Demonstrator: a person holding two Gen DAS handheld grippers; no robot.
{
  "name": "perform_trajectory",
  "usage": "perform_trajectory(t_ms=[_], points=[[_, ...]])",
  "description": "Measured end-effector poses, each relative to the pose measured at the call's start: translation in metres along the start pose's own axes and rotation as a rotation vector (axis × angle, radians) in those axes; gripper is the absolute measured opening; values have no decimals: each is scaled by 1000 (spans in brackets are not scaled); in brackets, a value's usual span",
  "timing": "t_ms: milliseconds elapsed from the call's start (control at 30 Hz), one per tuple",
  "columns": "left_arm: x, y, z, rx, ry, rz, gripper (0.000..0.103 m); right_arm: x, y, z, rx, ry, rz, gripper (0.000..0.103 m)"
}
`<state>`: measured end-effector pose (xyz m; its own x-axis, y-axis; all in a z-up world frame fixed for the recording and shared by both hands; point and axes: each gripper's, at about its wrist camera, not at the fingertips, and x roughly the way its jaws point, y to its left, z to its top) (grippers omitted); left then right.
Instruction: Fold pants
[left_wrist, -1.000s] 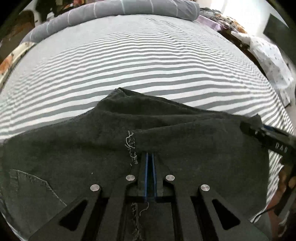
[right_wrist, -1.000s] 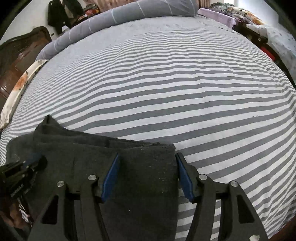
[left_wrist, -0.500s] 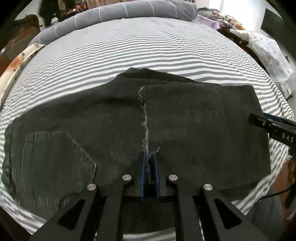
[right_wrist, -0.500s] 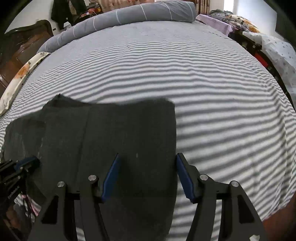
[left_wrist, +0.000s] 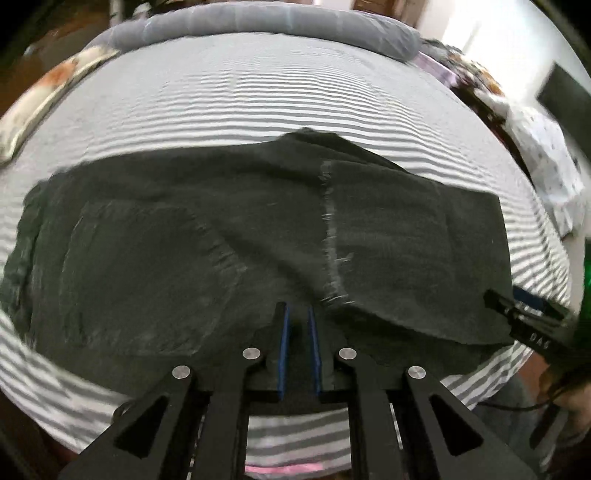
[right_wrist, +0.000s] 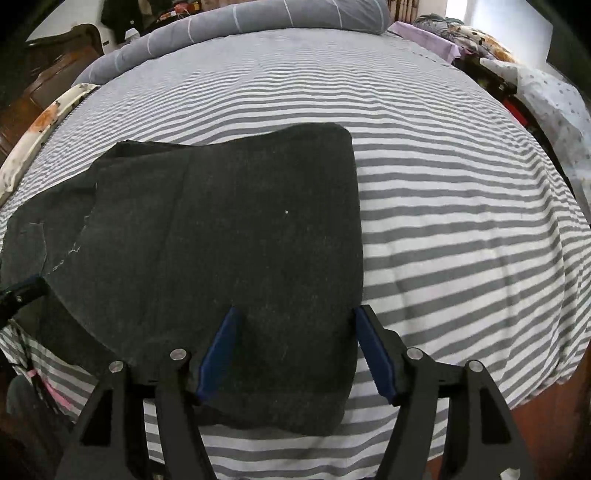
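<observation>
We see the pants (right_wrist: 229, 229) lying flat on the bed (right_wrist: 461, 221), near its front edge, with a long pillow (right_wrist: 258, 18) behind, across the far end.

Dark pants (left_wrist: 258, 236) lie folded (frayed hem, apparently, atop) flat on the bed.

Striped bed (right_wrist: 443, 221); dark pants (right_wrist: 229, 240) and grey bolster (right_wrist: 258, 18) lie on it.

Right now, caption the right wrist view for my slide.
Open right gripper poised over folded dark pants on striped bed.
</observation>
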<state>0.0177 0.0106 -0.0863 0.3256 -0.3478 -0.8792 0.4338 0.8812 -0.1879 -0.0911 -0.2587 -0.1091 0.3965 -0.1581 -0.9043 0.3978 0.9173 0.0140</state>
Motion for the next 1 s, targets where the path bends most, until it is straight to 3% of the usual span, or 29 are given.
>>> perform_trajectory(t_ms=[233, 333, 567, 700, 867, 1000], points=[[-39, 80, -1, -170, -24, 6, 15, -7, 15, -7, -22, 16, -29, 66], [-60, 127, -1, -309, -55, -15, 16, -20, 22, -6, 6, -9, -20, 67], [-94, 215, -7, -504, -157, 24, 17, -50, 41, 6, 45, -53, 27, 70], [-79, 250, -15, -622, -75, -70, 21, -57, 53, 8, 34, -68, 18, 74], [-67, 262, -25, -693, -14, -87, 21, -59, 53, 10, 8, -76, -34, 75], [-60, 267, -27, -722, 7, -104, 22, -63, 43, 9, 25, -88, -24, 75]])
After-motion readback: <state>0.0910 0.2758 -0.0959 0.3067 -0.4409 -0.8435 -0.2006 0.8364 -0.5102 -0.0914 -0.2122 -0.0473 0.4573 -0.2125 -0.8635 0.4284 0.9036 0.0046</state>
